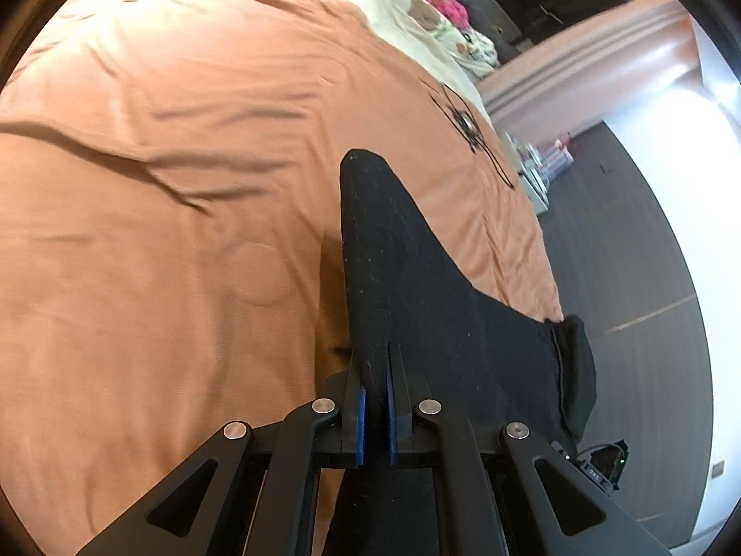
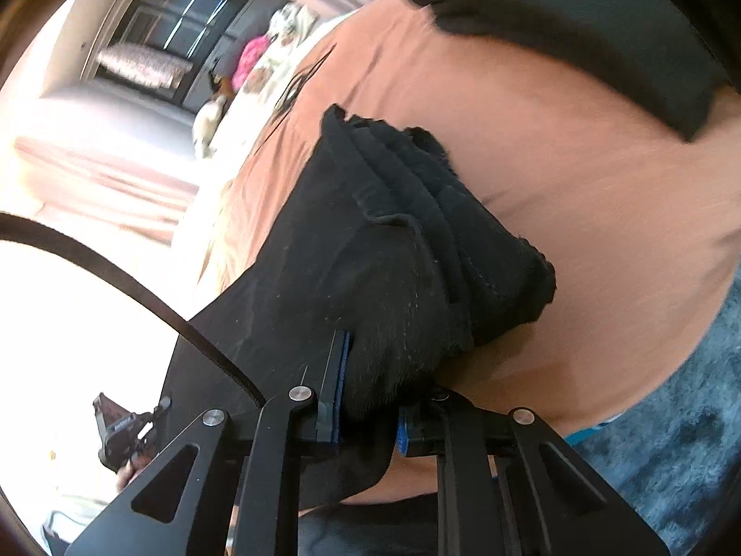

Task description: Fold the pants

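Looking along the left gripper (image 1: 376, 398): its two blue-padded fingers (image 1: 361, 417) stand nearly together, clamped on a thin fold of the black pants (image 1: 417, 306). One pair of pants, lifted off the bed, rising from the pads to a rounded peak ahead and draping right toward a thick hemmed edge that hangs over the bed's side. One orange sheet (image 1: 162, 185) covers the bed, creased, with one black line drawing (image 1: 467, 129) near its far right edge. Beyond it, a cream patterned cover (image 1: 417, 4) and one pink item (image 1: 444, 0), blurred. Dark floor (image 1: 625, 255) on the right; a small cluster of bottles or boxes (image 1: 546, 162) sits on it by the bed, count unclear. The other gripper shows as one black part (image 1: 602, 463) low on the right.

Right wrist view: the right gripper (image 2: 370, 417) has two fingers, the left pad (image 2: 340, 384) pressed against a bunched wad of the pants (image 2: 393, 255), the right pad (image 2: 404, 433) mostly hidden under cloth; clamped on the bundle. Stacked folded layers, at least three ridges, show at the wad's top. A second stretch of black cloth (image 2: 579, 14) lies across the sheet (image 2: 579, 185) at top right. One black cable (image 2: 116, 273) crosses on the left. The other gripper (image 2: 120, 431) shows low on the left, with a bit of hand below it. Grey-blue rug (image 2: 671, 417) at lower right.
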`<state>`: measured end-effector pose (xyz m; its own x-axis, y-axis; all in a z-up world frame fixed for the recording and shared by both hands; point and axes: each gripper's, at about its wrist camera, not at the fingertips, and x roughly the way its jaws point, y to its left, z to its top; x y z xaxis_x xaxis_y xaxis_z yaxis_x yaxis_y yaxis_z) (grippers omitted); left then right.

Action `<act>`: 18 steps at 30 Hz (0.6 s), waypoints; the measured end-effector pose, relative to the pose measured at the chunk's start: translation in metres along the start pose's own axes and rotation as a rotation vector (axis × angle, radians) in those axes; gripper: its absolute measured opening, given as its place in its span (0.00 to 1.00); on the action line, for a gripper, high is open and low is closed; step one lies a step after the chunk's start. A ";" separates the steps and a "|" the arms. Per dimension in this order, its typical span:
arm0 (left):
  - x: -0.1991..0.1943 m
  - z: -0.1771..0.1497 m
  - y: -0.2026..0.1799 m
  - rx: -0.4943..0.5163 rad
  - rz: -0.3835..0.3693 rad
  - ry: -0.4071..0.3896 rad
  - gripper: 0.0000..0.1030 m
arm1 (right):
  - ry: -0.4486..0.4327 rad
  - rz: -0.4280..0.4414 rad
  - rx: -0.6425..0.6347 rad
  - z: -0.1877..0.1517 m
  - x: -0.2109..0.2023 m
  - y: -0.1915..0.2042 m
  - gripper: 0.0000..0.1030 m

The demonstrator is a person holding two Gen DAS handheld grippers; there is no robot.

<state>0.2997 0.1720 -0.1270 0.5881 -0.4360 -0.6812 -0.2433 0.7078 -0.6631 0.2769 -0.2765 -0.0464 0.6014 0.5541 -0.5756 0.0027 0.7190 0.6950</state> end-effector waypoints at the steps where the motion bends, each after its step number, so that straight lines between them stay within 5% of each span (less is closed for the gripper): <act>1: -0.007 0.000 0.007 -0.005 0.005 -0.007 0.07 | 0.016 -0.006 -0.016 0.000 0.004 0.009 0.13; 18: -0.090 0.009 0.107 -0.092 0.038 -0.090 0.07 | 0.172 -0.055 -0.213 0.000 0.065 0.095 0.13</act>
<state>0.2278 0.2917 -0.1338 0.6431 -0.3552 -0.6784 -0.3338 0.6673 -0.6658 0.3160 -0.1721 -0.0176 0.4605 0.5619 -0.6872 -0.1475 0.8118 0.5650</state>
